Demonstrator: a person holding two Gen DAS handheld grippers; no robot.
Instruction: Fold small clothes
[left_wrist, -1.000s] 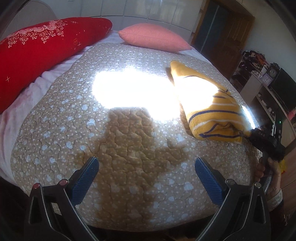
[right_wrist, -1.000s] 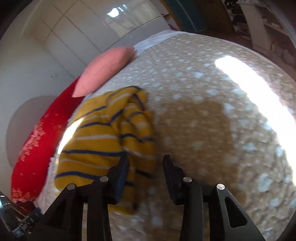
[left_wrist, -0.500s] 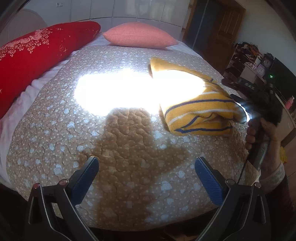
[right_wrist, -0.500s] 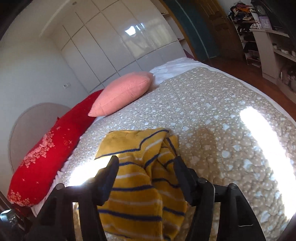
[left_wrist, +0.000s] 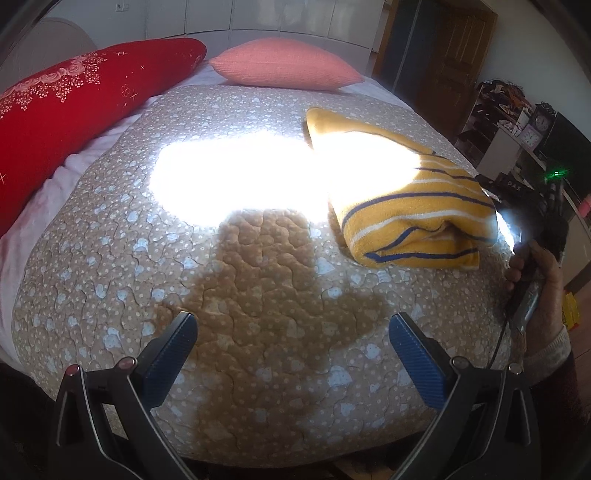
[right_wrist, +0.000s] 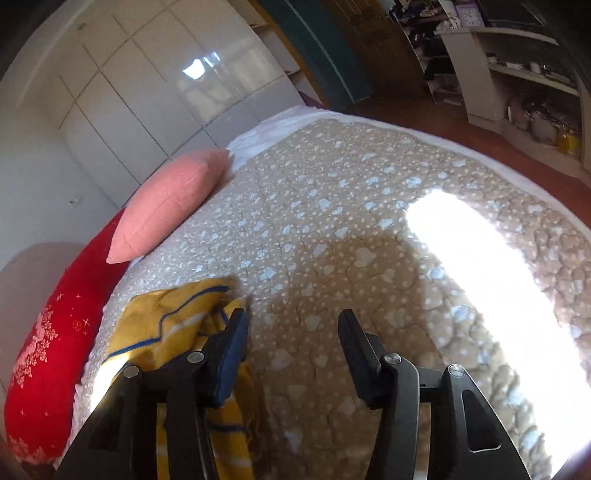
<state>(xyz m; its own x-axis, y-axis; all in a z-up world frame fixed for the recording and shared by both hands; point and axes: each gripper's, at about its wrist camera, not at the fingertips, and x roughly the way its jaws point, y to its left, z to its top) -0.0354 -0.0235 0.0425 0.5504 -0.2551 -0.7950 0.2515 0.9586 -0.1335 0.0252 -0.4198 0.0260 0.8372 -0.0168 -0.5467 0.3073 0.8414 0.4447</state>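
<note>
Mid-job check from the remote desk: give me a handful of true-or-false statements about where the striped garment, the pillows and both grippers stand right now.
1. The yellow striped garment lies folded on the quilt. True.
2. The left gripper is clamped on the garment. False: its jaws stand wide apart over bare quilt, with nothing between them.
3. The right gripper holds the garment. False: its jaws are apart with only quilt between them; the garment lies beside and under its left finger. The jaws have just been closing.
4. A pink pillow lies at the far end of the bed, beside a red pillow. True.
5. The garment is solid blue. False: it is yellow with dark blue and white stripes.
</note>
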